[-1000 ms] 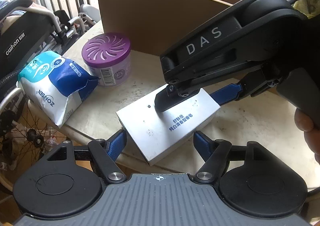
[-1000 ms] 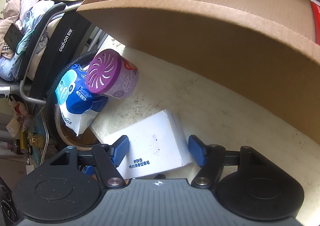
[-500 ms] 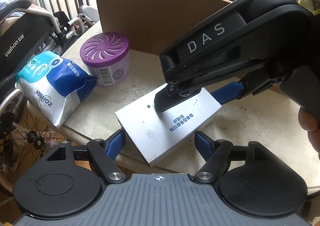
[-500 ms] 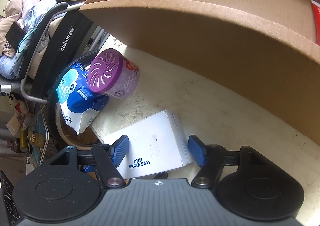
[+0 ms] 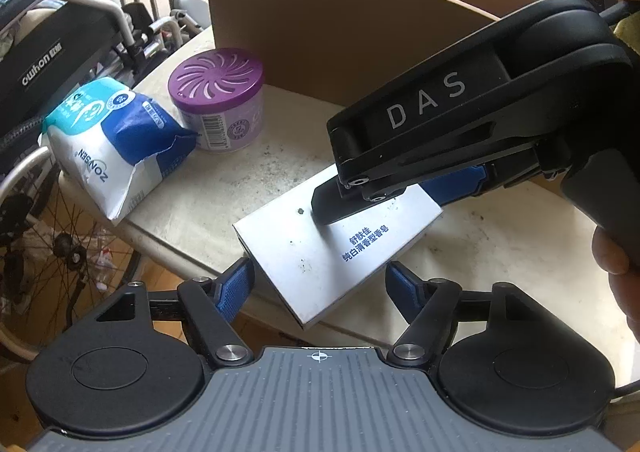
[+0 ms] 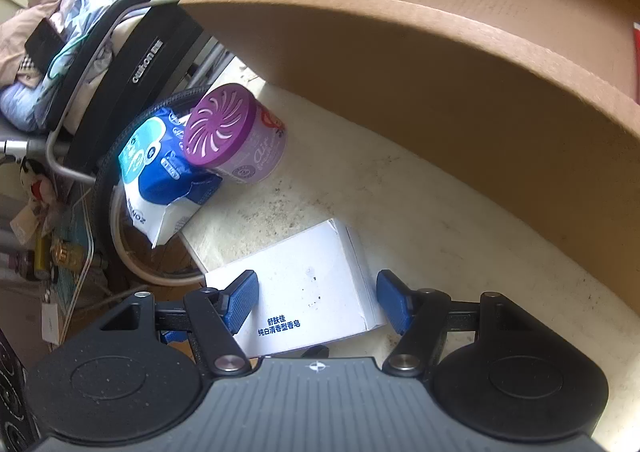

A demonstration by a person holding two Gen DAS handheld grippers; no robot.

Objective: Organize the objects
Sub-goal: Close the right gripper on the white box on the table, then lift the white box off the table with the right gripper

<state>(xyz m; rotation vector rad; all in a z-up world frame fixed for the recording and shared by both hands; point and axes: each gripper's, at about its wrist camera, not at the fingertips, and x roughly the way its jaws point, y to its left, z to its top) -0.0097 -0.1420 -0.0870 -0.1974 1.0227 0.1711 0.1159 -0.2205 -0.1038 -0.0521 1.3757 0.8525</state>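
Left wrist view: right gripper [image 5: 384, 192] straddled the white box [image 5: 320, 252], hiding its far end; grip unclear. Left gripper [image 5: 320, 284] jaws were closing around the box corner, pad contact unclear.

We carry 2 matching grippers. Our left gripper [image 5: 320, 288] has a ribbed grey body, 2 round black housings, silver screws and blue textured pads [image 5: 234, 290]. Our right gripper [image 6: 316, 302] looks the same; its black shell reads "DAS" in white letters.
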